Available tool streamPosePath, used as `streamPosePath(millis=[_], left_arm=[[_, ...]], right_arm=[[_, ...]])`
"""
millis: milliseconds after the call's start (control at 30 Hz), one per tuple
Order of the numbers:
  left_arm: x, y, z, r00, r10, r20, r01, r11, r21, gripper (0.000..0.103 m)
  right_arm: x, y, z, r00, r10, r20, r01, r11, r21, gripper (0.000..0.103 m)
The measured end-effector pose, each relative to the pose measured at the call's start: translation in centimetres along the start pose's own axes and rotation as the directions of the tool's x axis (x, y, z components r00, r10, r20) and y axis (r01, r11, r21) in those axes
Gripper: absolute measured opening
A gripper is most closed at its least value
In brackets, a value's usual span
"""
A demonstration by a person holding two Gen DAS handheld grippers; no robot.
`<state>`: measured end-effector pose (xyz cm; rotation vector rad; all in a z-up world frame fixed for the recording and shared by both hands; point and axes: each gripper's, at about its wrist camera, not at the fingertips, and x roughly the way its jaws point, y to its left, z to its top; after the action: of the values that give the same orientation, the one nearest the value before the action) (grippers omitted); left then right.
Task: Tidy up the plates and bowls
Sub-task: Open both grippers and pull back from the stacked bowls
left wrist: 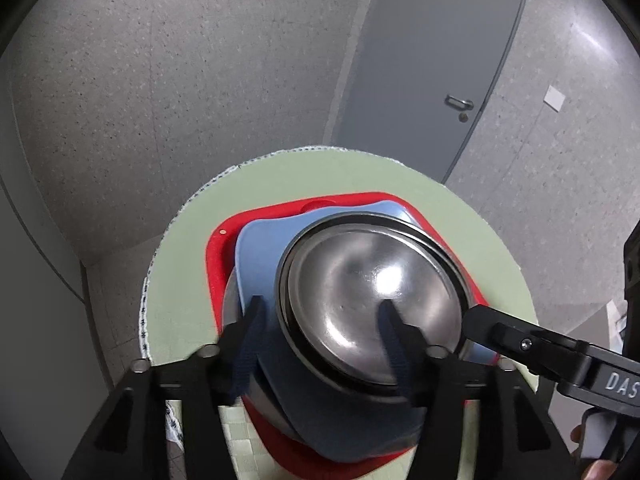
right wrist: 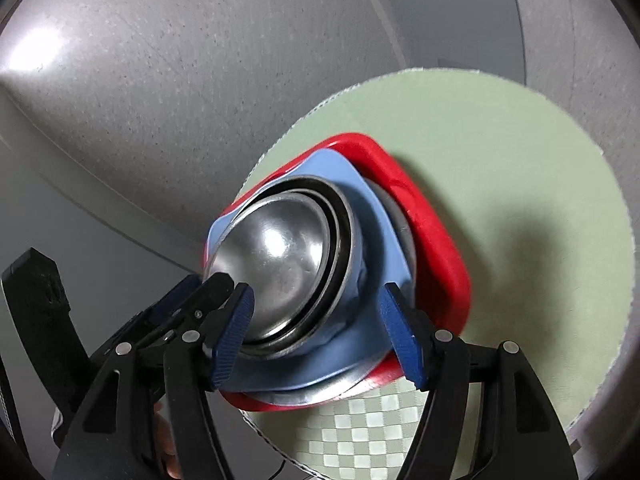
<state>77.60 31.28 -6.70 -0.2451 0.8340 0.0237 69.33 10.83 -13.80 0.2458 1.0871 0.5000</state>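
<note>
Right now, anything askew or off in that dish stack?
Slightly. The blue plate sits rotated against the red square tray, corners not lining up. The nested steel bowls sit off-centre, toward one side of the tray. No damage or spill shows.

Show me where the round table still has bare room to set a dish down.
Free: the pale green round tablecloth between the red square tray and the table's far edge, widest in the right wrist view. Crowded: the tray, stacked with a blue square plate and nested steel bowls, both open grippers astride them.
</note>
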Motion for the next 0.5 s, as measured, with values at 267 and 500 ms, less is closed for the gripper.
streamPosePath(millis=[267,500], left_arm=[[-4.4,-1.0,-1.7,0.998,0.018,0.060,-0.020,0.999,0.035,0.084],[-11.0,-4.3,-4.9,0.986,0.027,0.166,-0.046,0.993,0.110,0.099]], right_arm=[[-3.3,0.5,-2.4,0.995,0.006,0.100,-0.002,0.999,-0.036,0.079],[-9.5,0.9,-5.3,0.972,-0.049,0.231,0.070,0.994,-0.086,0.097]])
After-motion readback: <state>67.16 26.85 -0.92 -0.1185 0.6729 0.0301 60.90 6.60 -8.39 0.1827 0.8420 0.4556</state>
